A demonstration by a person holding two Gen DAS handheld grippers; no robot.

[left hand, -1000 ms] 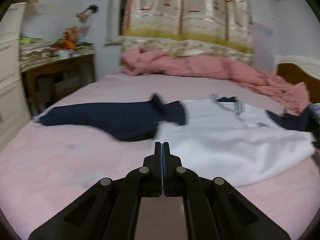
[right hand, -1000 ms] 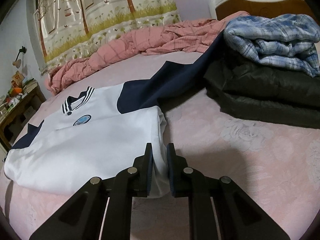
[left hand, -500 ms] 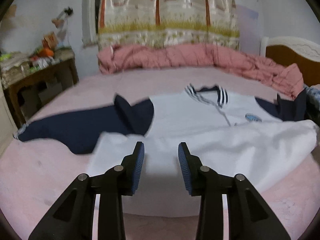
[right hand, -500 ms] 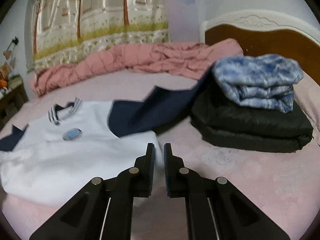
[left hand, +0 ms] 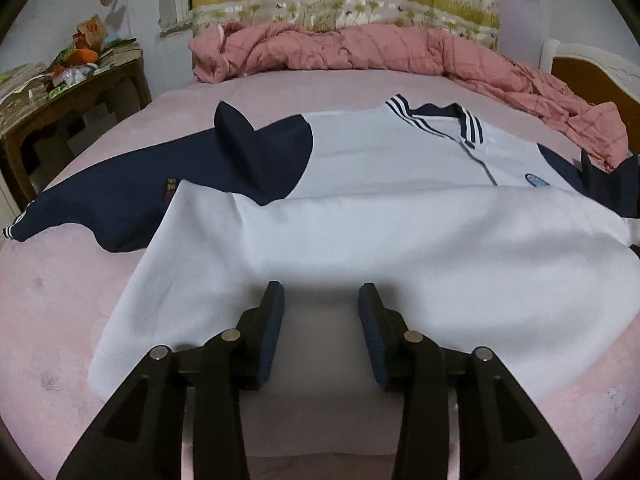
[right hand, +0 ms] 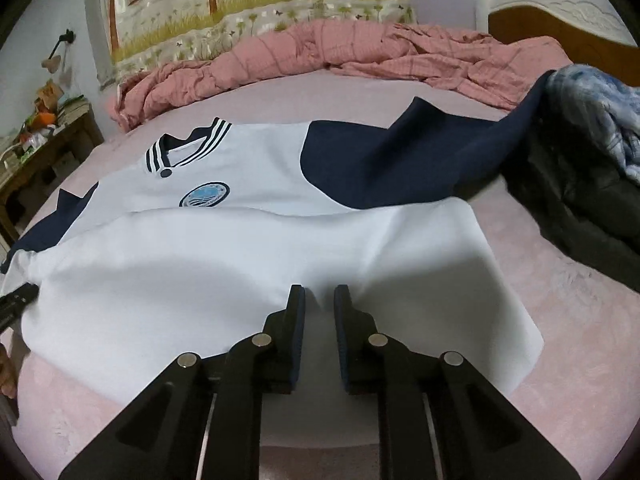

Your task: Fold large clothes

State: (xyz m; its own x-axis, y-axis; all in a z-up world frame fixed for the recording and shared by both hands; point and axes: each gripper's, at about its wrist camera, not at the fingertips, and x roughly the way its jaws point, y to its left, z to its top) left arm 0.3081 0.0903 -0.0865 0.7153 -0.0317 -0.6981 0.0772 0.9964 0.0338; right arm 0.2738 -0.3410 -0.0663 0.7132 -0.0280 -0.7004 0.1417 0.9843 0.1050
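Both jaws just opening, nothing clamped: left gripper (left hand: 321, 300) apart, right gripper (right hand: 319, 300) slightly apart. Risk: released shirt (left hand: 360, 248) fold springs open.

I'm working in a home bedroom: a wide bed (left hand: 280, 92) under a pink sheet, its carved white-and-wood headboard (right hand: 560, 12) at one end, a rumpled pink quilt (left hand: 360, 50) along the far side. A tree-print curtain (right hand: 260, 4) hangs behind, and a cluttered wooden side table (left hand: 68, 96) stands by the wall.
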